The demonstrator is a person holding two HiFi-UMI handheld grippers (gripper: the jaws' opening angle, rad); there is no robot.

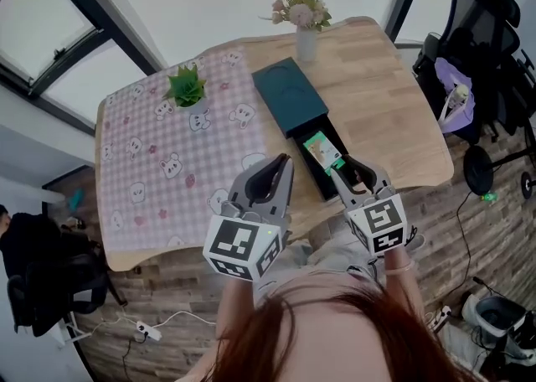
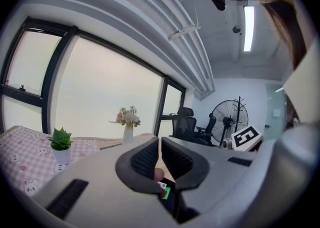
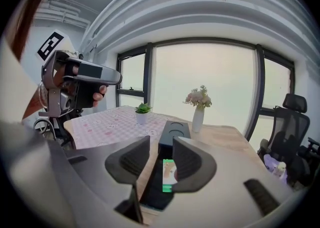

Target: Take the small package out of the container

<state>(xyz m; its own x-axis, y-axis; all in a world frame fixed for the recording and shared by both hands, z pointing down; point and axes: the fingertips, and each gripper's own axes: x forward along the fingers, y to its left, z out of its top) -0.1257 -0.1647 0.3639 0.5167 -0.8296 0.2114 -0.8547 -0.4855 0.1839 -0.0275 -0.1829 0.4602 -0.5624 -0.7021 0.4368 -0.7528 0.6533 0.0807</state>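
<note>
Near container point(image 1: 289, 95) | right tool point(image 3: 161, 154) apart, close to small package point(image 1: 322, 150) | left tool point(image 2: 160, 147) together

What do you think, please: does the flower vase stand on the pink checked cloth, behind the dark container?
Not quite: the head view shows the flower vase on the bare wooden table, off the pink checked cloth, behind the dark container.

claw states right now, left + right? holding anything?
Left claw: closed, empty.
Right claw: open, empty; the small package lies beyond it in the container, not gripped.
</note>
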